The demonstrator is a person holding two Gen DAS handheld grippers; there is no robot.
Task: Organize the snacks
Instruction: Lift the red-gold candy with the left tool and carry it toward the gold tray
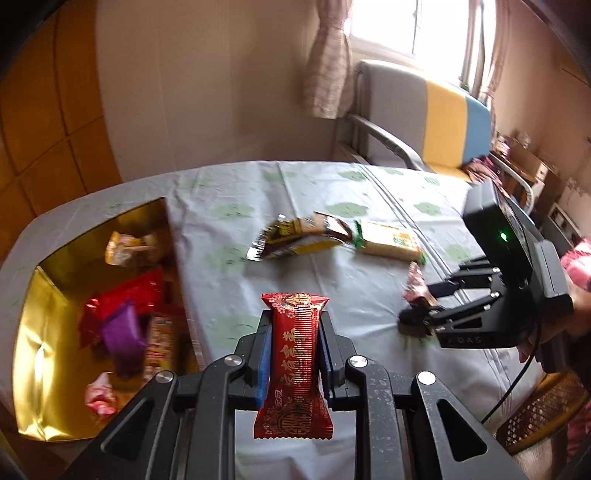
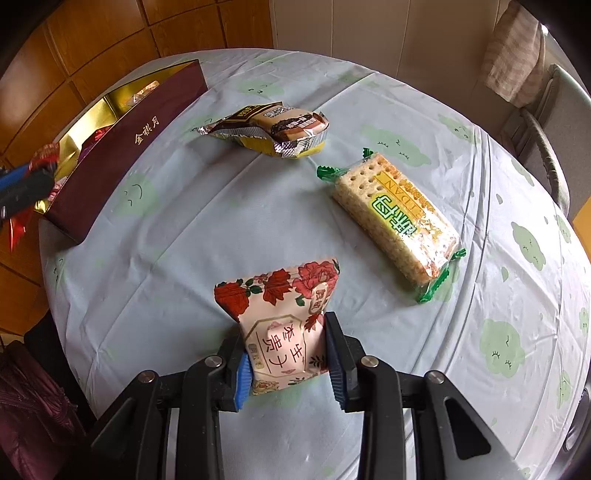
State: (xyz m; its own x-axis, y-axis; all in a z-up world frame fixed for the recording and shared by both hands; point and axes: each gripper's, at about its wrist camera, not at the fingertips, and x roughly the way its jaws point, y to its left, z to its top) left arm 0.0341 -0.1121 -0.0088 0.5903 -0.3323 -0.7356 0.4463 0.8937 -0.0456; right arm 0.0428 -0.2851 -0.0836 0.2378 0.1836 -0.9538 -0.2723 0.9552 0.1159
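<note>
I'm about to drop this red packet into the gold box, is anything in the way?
Nothing visible blocks it. The left tongs hold the red packet over bare tablecloth, and the gold box lies open beside it.

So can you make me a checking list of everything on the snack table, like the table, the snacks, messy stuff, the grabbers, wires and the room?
Surface: round table under a pale cloth with green prints.
Job's things: gold-lined box with maroon outer wall, several snacks inside; brown snack packets and a cracker pack loose on the cloth.
Clutter: nothing seen.
Grippers: left gripper shut on a red patterned snack; right gripper shut on a floral snack packet at the cloth.
Cables: black cable hanging from the right gripper.
Surroundings: striped chair, curtain, bright window, wooden panels.
</note>
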